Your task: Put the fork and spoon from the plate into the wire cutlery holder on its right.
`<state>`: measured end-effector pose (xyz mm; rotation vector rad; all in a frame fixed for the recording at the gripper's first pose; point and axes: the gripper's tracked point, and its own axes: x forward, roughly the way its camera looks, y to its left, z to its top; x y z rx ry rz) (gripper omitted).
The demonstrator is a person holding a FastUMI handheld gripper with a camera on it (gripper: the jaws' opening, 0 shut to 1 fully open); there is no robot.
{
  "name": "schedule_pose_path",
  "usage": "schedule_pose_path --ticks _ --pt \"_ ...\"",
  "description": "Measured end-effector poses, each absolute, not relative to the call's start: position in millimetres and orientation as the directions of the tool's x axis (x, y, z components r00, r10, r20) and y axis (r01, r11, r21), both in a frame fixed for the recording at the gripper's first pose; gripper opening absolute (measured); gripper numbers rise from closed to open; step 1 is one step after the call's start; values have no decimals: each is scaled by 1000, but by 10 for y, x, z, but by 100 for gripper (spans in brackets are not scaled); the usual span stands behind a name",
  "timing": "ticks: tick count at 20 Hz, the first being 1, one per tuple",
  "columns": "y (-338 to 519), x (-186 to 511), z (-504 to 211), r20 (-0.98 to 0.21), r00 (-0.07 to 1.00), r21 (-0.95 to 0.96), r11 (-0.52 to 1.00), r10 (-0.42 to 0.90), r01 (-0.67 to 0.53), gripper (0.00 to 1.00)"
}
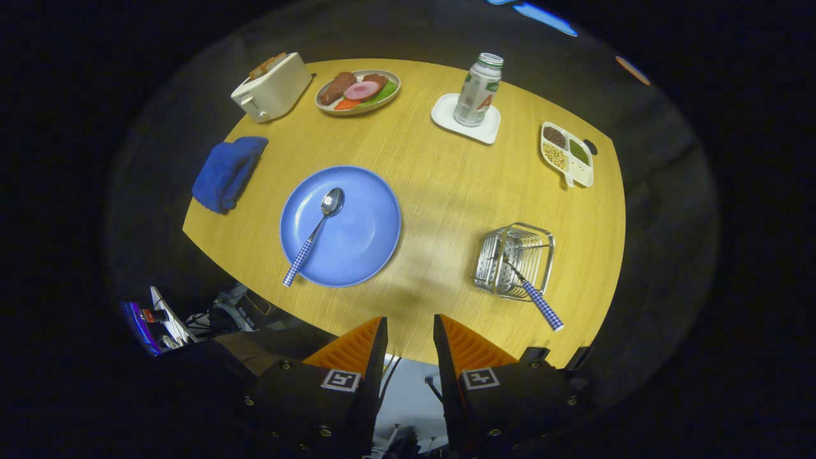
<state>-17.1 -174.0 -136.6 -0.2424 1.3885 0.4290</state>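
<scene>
Wood table (446, 191) carries a toaster (272, 87), food dish (357, 91), cloth (227, 172), bottle (478, 89) and three-part tray (567, 153), while one spoon (315, 234) lies on the plate (357, 248) at 11 o'clock from the narrowly parted, empty gripper (410, 335) and one fork (532, 293) stands in the holder (515, 260) at 1 o'clock.
</scene>
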Motion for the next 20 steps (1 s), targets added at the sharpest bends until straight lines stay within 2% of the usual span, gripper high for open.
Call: schedule_pose_path --ticks 5,11,20 --pt "-1209 -300 -1478 -973 144 101 888 183 -448 44" --pt "-848 -432 -1565 -972 116 122 862 204 -492 44" --pt "-591 -302 -1626 -952 162 183 906 261 -382 44"
